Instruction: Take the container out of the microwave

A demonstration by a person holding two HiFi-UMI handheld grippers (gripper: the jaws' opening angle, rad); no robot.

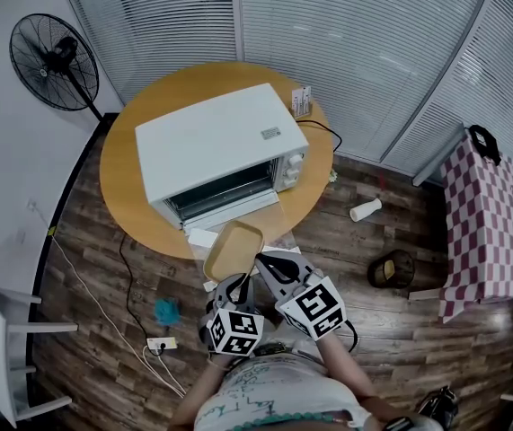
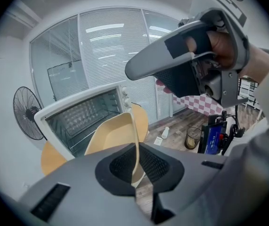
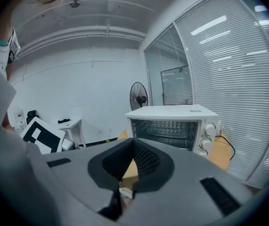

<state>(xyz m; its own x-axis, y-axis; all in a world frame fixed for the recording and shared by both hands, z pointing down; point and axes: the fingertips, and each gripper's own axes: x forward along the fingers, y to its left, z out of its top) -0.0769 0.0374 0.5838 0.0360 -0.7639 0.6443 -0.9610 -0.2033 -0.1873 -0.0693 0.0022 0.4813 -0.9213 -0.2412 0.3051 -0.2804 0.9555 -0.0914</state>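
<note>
A white microwave [image 1: 211, 137] stands on the round wooden table [image 1: 126, 196] with its door open and its cavity showing only a rack. The beige container [image 1: 234, 250] hangs in the air just off the table's near edge, outside the oven. My left gripper [image 1: 241, 284] is shut on the near rim of the container [image 2: 113, 135], whose thin wall runs between the pads [image 2: 125, 166]. Beside the container's near right corner, my right gripper [image 1: 265, 263] has its jaws closed together, and nothing shows as held. In the right gripper view the microwave [image 3: 172, 117] lies straight ahead.
A small white box [image 1: 302, 102] and the oven's cable sit at the table's far right. On the wooden floor are a fan [image 1: 54, 61], a fallen paper cup [image 1: 365, 209], a dark basket [image 1: 391, 269], a power strip [image 1: 160, 343] and a checkered table [image 1: 494, 214].
</note>
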